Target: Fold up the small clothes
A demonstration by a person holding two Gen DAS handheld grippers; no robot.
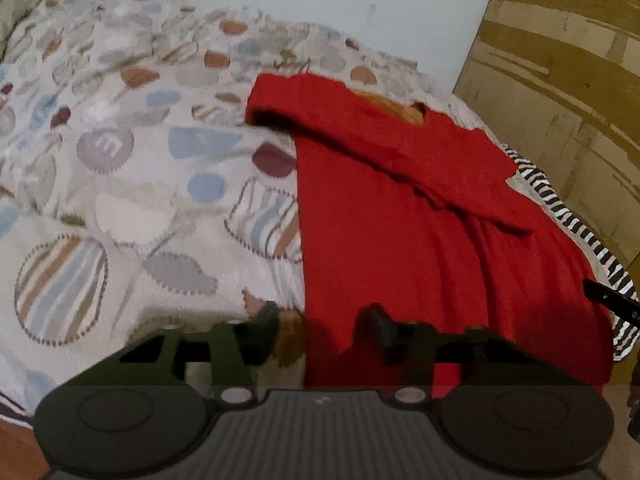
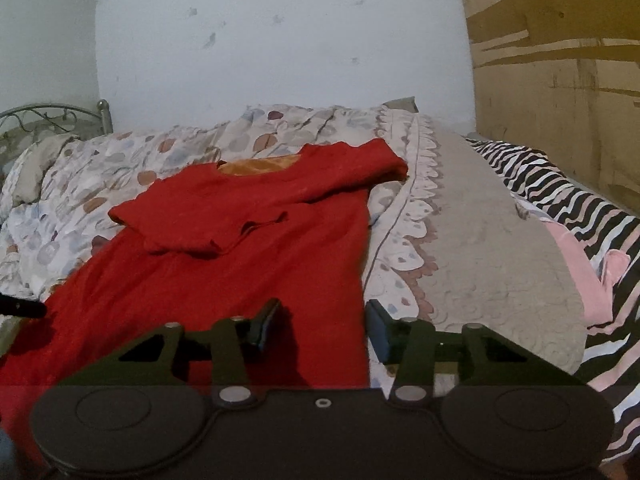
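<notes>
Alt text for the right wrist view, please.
A red dress lies flat on a patterned bedspread, one sleeve folded across its chest. The right gripper straddles the dress's right hem edge, its jaws apart. A zebra-striped cloth lies at right.

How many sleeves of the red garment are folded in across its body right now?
1. One sleeve of the red garment lies folded across the chest; the other sleeve still stretches out sideways onto the patterned bedspread. Nothing seems hidden.

Red garment (image 2: 248, 264) on patterned bedspread (image 1: 120, 184)
</notes>
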